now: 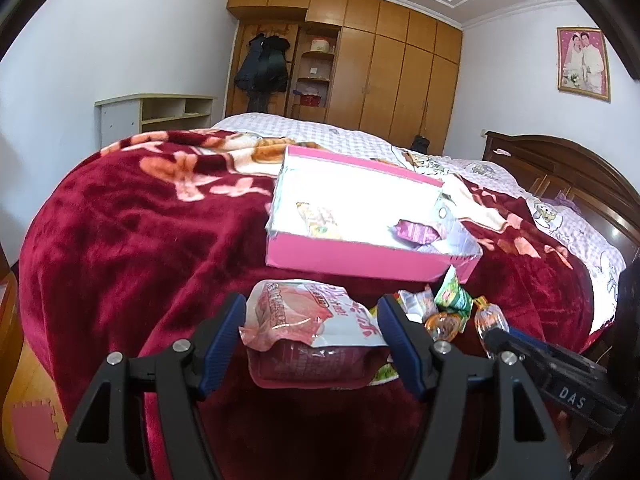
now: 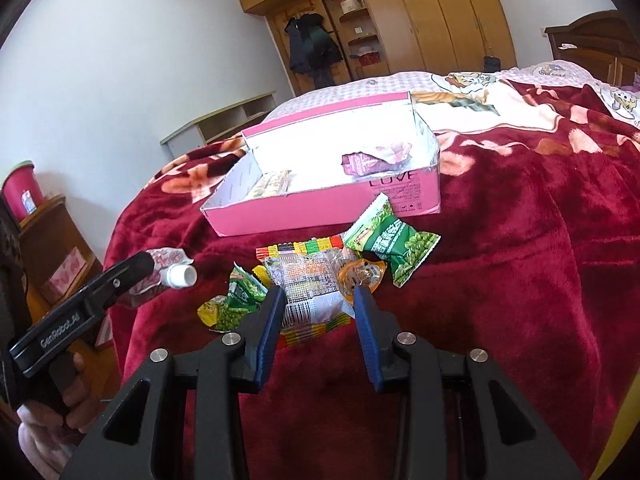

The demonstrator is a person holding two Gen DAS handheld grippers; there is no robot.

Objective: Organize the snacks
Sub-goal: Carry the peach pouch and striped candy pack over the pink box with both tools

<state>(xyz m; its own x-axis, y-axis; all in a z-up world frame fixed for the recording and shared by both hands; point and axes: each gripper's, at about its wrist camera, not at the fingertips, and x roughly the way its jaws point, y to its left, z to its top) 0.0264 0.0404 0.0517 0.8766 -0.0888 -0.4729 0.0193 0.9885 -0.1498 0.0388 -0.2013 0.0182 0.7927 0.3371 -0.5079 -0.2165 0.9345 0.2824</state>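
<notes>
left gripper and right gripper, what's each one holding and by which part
The left gripper holds a pink spouted pouch by its side edges. The right gripper clamps a clear, colour-striped snack packet at its near end.

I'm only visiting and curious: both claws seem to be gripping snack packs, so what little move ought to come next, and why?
Probably carry both forward and over the near wall of the pink box, then let go. The left gripper is shut on the pink pouch, the right gripper on the clear snack pack. Two snacks already lie in the box, which sits just beyond on the red blanket.
</notes>
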